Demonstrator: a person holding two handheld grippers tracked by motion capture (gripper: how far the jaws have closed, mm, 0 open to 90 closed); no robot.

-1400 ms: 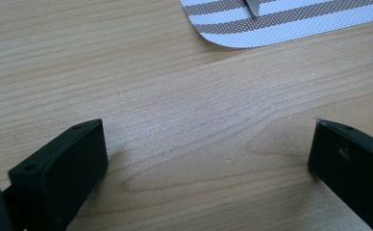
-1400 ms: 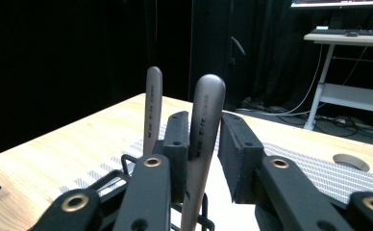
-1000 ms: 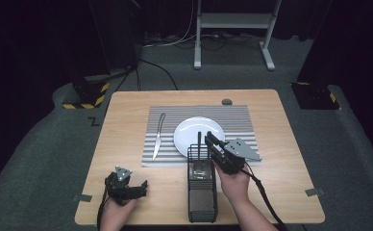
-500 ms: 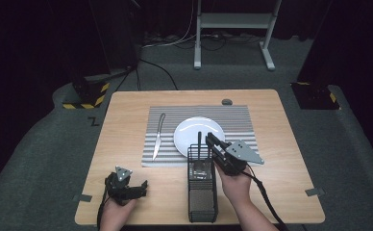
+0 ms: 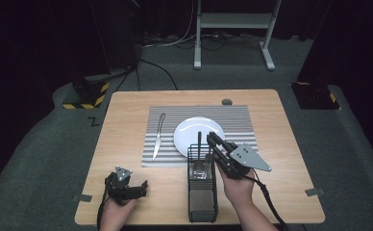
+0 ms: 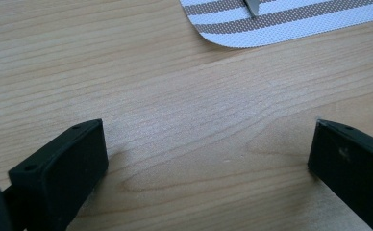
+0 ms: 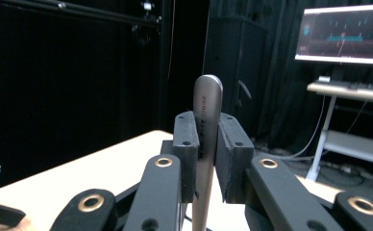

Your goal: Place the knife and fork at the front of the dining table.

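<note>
A black wire-mesh cutlery holder (image 5: 202,195) lies on the wooden table near the front edge. A metal utensil handle (image 5: 199,140) sticks up from its far end, and its lower part is hidden. My right gripper (image 5: 212,143) is shut on that handle. In the right gripper view the silver handle (image 7: 207,102) stands upright, pinched between the two pads of the right gripper (image 7: 207,126). My left gripper (image 5: 139,186) rests open on the table at the front left. In the left gripper view the left gripper (image 6: 206,149) has bare wood between its fingers.
A white plate (image 5: 194,130) sits on a striped placemat (image 5: 237,120), just beyond the holder. A knife (image 5: 158,135) lies on the mat's left part. A small dark object (image 5: 227,101) sits near the table's far edge. Bare wood (image 5: 127,125) lies left of the mat.
My right gripper has risen slightly with the utensil handle in its grip. The left gripper has stayed where it was.
</note>
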